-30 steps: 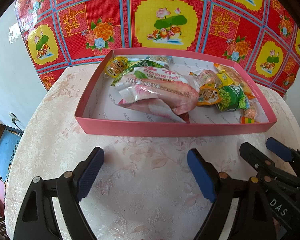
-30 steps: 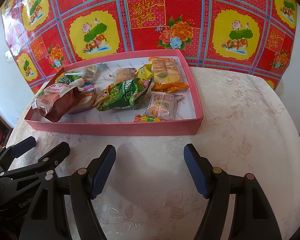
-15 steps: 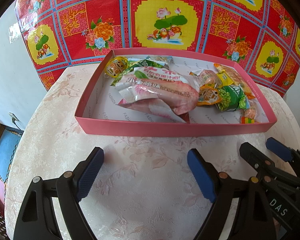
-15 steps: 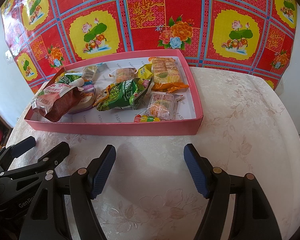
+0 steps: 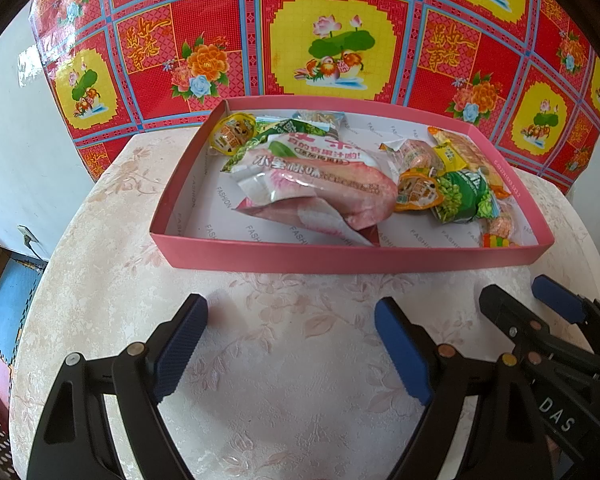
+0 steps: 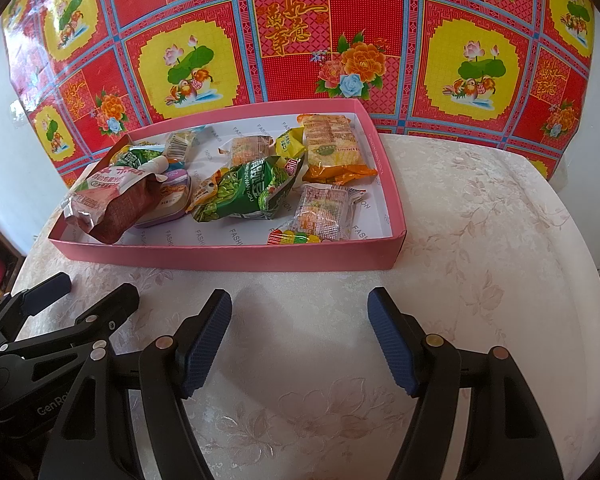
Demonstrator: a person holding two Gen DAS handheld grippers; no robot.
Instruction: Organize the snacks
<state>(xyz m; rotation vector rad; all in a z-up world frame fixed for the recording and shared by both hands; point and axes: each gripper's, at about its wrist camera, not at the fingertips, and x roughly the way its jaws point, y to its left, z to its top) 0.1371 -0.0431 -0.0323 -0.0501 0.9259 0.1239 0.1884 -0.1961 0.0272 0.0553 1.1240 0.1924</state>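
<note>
Both hand-held grippers, left (image 5: 290, 344) and right (image 6: 300, 340), hover wide and empty over the tabletop (image 6: 480, 240) before the pink tray (image 6: 236, 258) of snacks (image 6: 244, 192); tidying probably needs gentle pinches.

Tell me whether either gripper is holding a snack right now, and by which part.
Nothing is held. The left gripper and right gripper are both open over the cream floral tablecloth, short of the shallow pink cardboard tray of snack packets.
</note>
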